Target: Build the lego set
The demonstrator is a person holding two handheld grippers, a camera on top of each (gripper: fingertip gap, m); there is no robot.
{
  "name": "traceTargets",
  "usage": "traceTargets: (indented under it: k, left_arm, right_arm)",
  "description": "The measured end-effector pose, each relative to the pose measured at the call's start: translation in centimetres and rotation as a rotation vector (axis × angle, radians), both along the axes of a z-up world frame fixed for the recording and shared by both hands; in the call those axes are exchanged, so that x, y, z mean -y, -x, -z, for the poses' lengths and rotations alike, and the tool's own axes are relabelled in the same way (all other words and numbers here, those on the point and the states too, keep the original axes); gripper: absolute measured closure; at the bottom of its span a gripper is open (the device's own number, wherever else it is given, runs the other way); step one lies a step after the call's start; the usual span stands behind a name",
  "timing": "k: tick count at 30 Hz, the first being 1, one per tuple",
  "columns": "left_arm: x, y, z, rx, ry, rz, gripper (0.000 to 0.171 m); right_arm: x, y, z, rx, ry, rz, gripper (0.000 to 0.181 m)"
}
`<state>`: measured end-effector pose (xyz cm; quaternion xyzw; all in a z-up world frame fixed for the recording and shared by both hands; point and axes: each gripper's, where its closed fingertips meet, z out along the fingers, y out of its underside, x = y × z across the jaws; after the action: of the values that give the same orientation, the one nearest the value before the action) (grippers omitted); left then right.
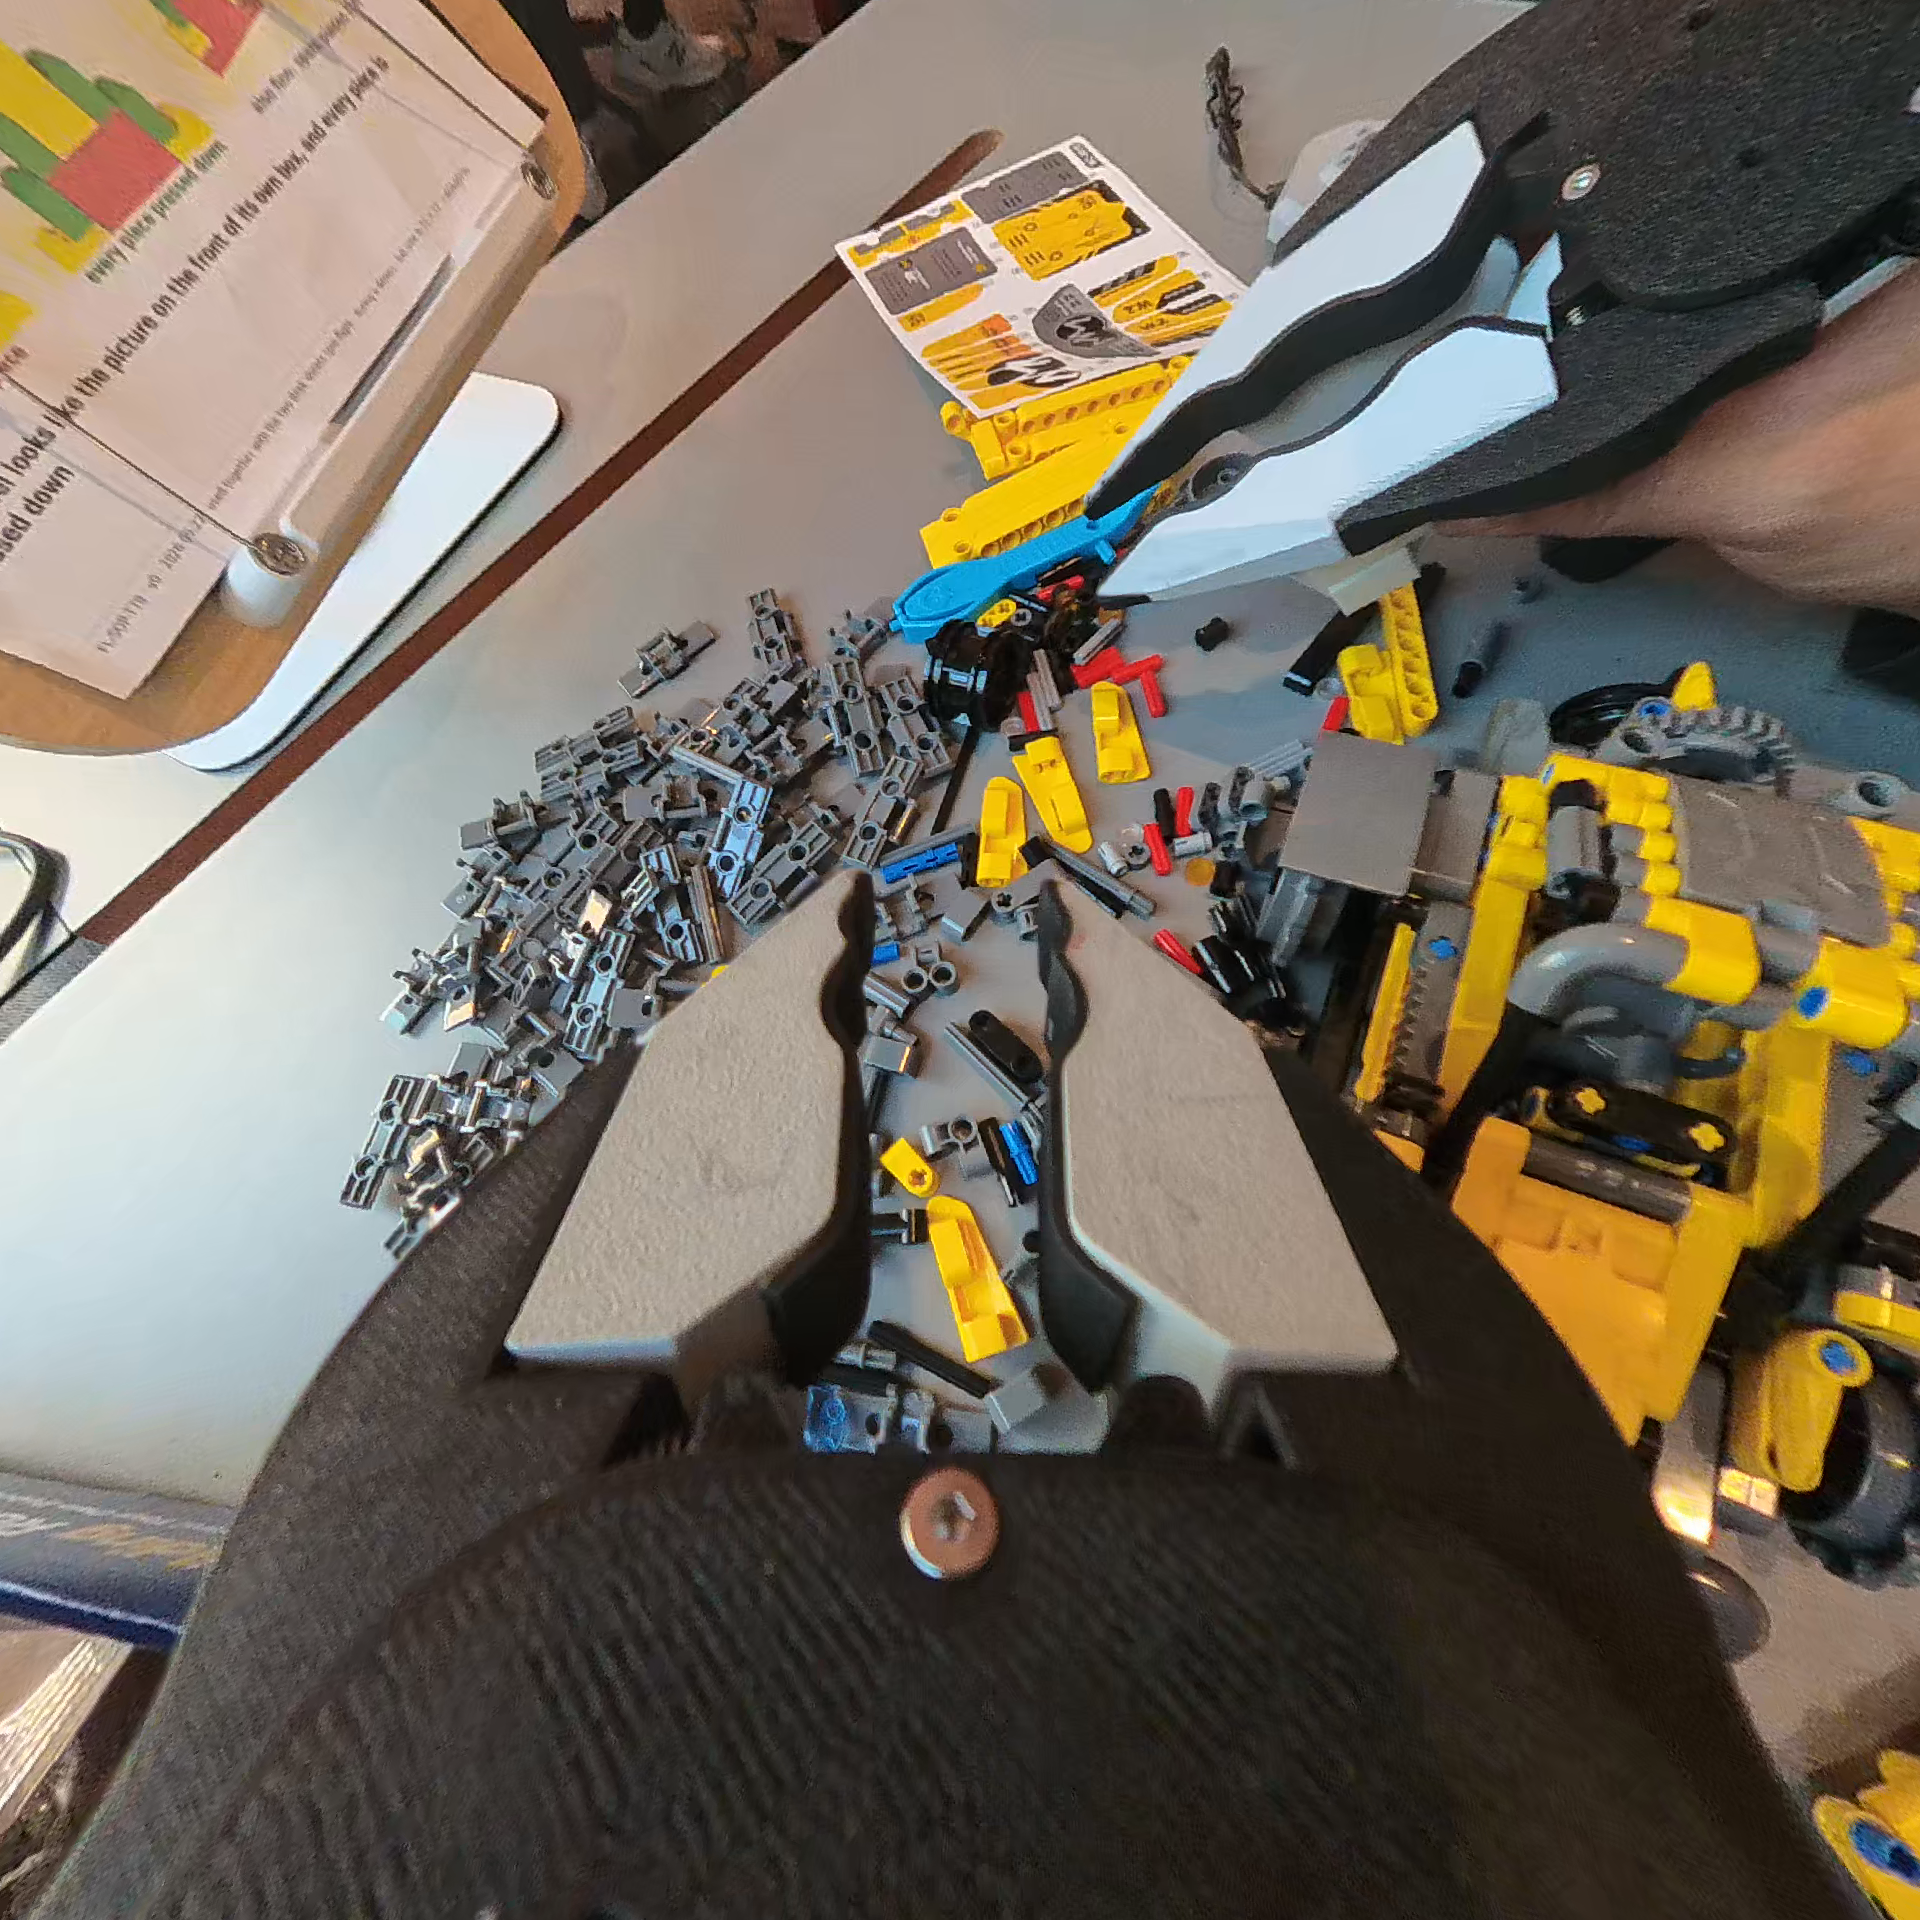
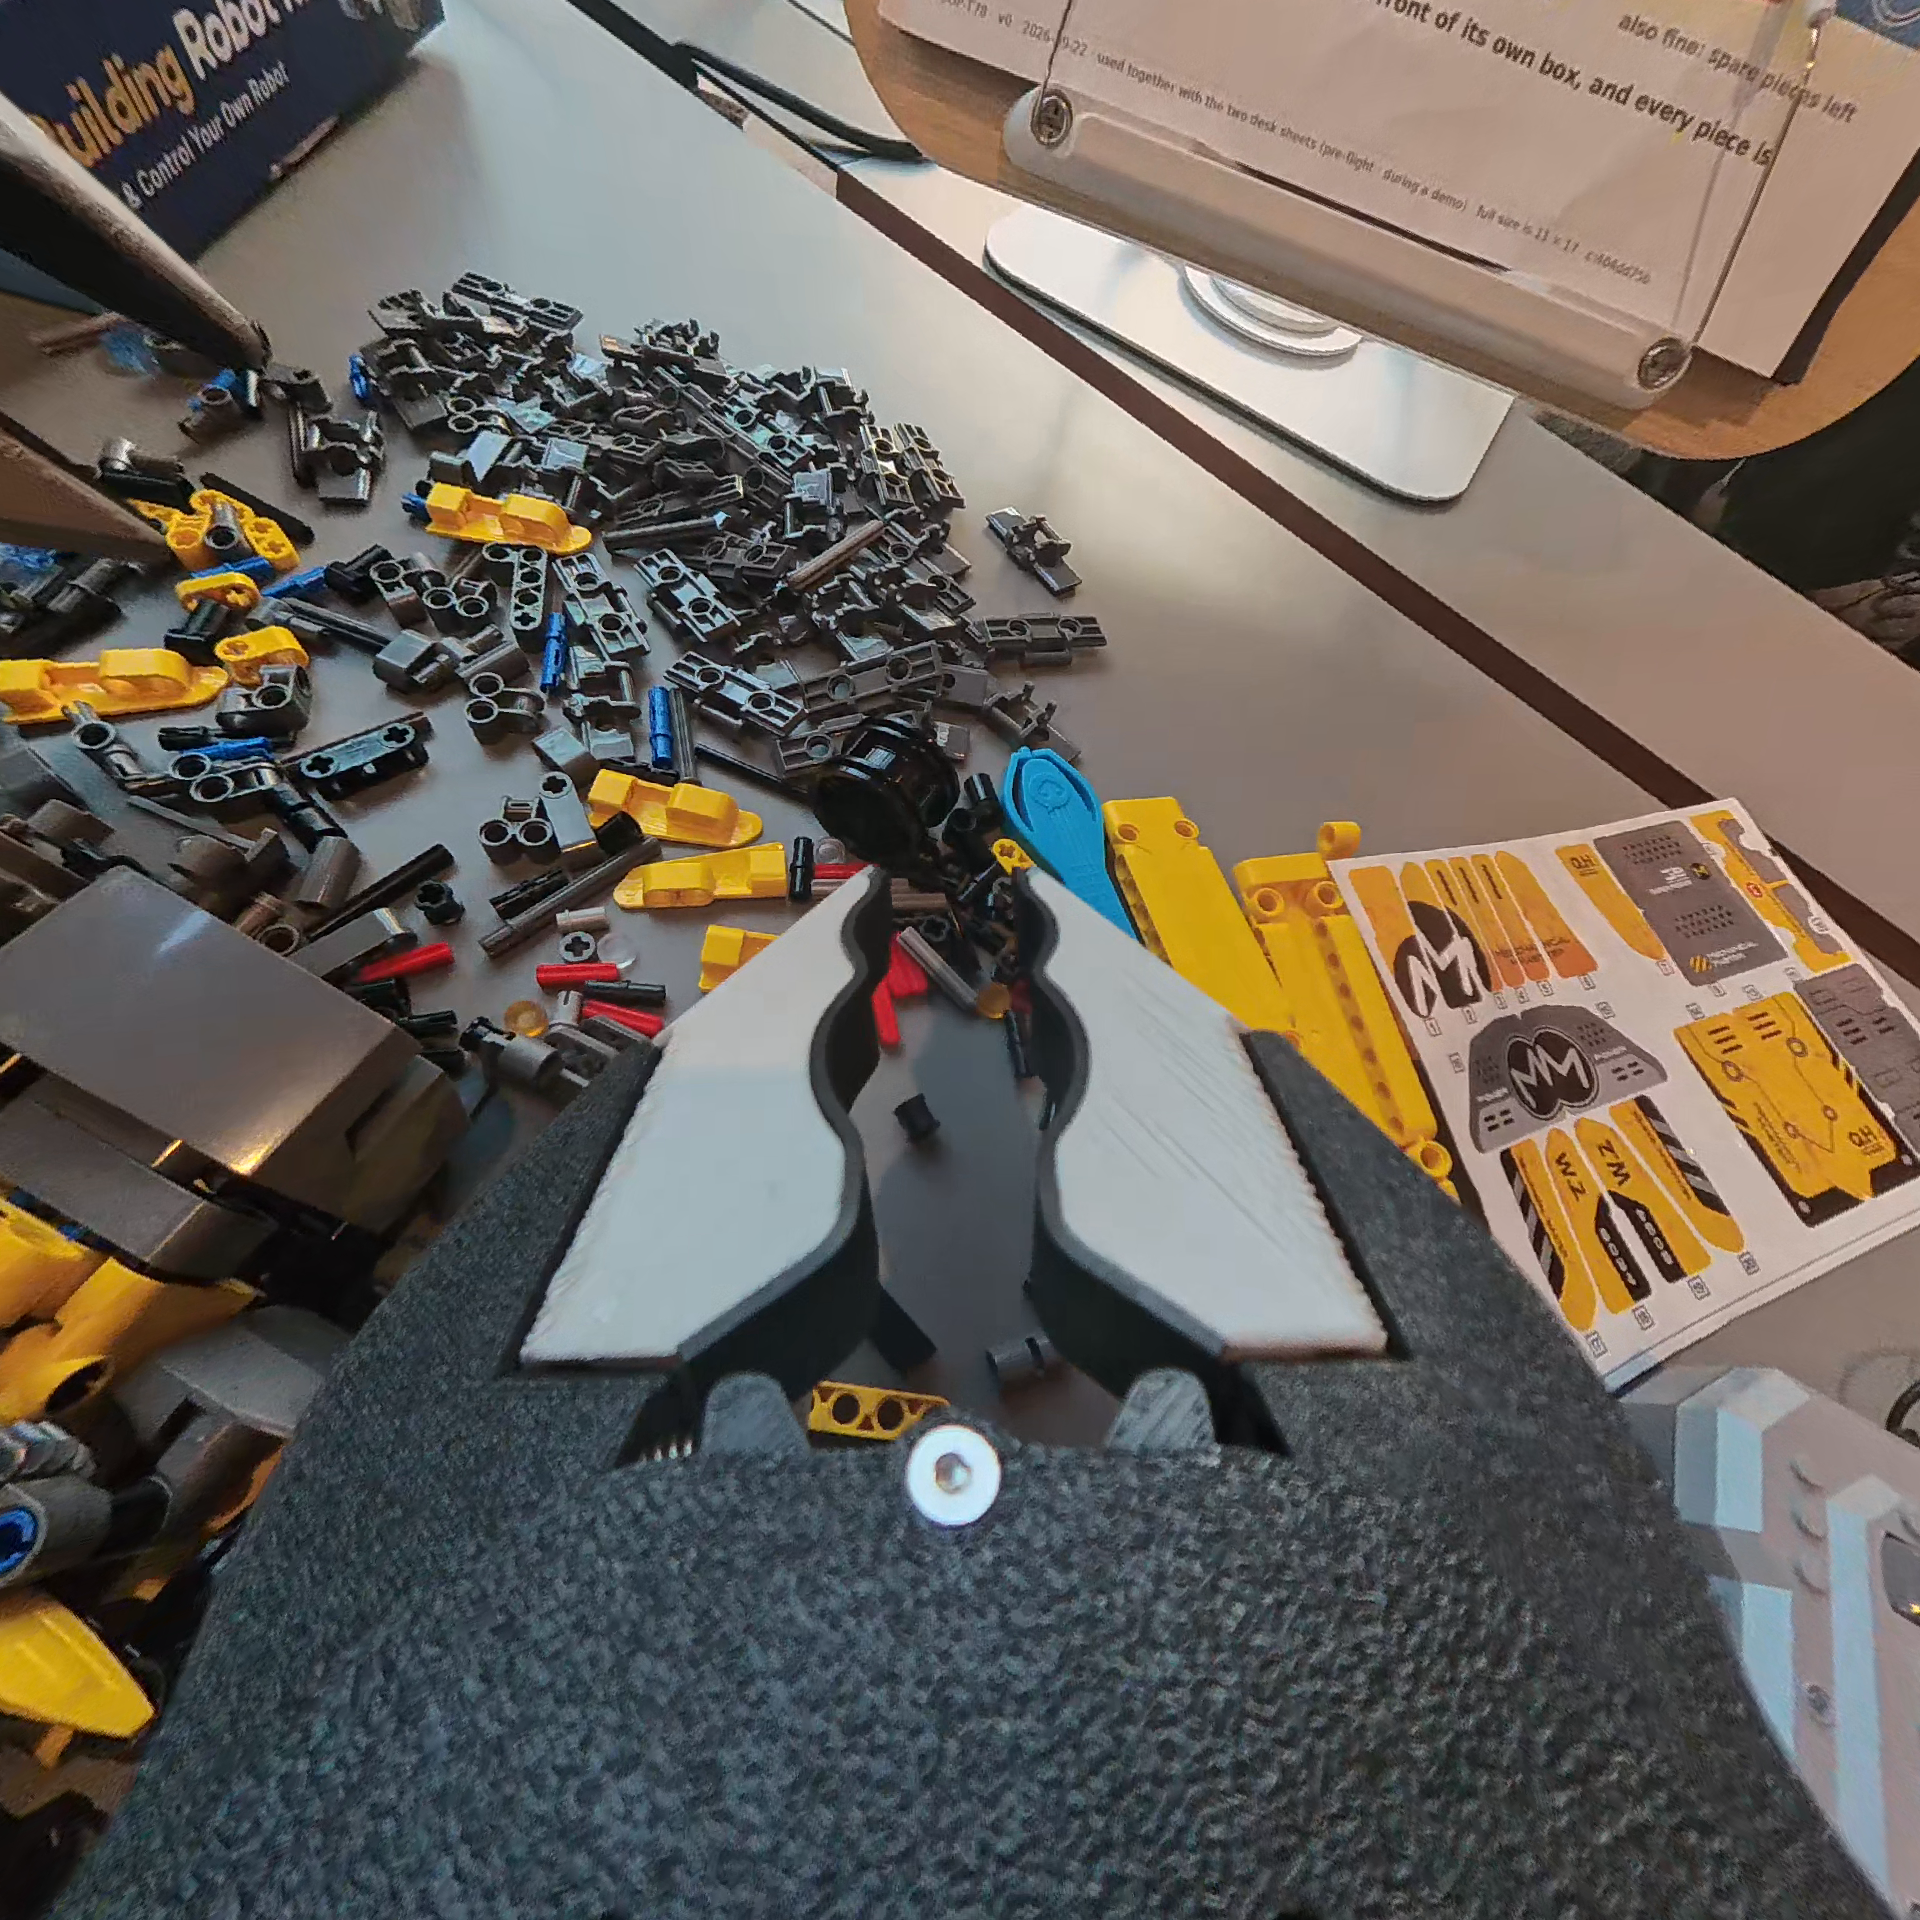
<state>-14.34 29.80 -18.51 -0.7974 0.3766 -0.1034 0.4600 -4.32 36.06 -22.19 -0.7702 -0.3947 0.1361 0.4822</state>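
Loose building pieces [image 1: 644, 883] lie heaped on the grey table [image 1: 260, 1091]. In the left wrist view we see the left gripper [image 1: 951, 914] with its jaws apart and empty, poised over small mixed parts beside a half-built yellow model [image 1: 1662, 1039]. The right gripper [image 1: 1117, 551] reaches in farther off, its tips near a blue tool [image 1: 997, 582].

In the right wrist view its jaws stand apart, gripping nothing, above red and black pins, with the blue tool just beside one finger. A sticker sheet [image 2: 1621, 1060] lies to the right; a stand with a printed sheet [image 2: 1351, 343] and a dark blue box [image 2: 208, 104] sit behind.
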Motion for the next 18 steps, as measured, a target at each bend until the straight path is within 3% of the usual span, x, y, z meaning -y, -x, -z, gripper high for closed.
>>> traceTargets:
  k: [9, 14, 16, 18]
  left_arm:
    - [0.0, 0.2, -0.8, 0.057, 0.011, -0.017, 0.141]
    - [0.3, -0.9, -1.2, 0.205, 0.075, 0.001, 0.137]
    - [0.2, -0.9, -1.6, 0.221, 0.054, -0.009, 0.134]
    - [0.0, -1.0, -1.4, 0.187, 0.035, -0.025, 0.129]
  right_arm:
    - [-0.3, -0.2, -0.1, 0.006, -0.014, 0.018, 0.156]
    - [-2.7, -3.9, -2.5, -0.15, -0.041, 0.255, 0.128]
    - [-1.5, -2.9, -4.3, -0.26, -0.043, 0.145, 0.13]
    - [2.1, 0.3, -5.4, -0.295, -0.026, -0.139, 0.153]
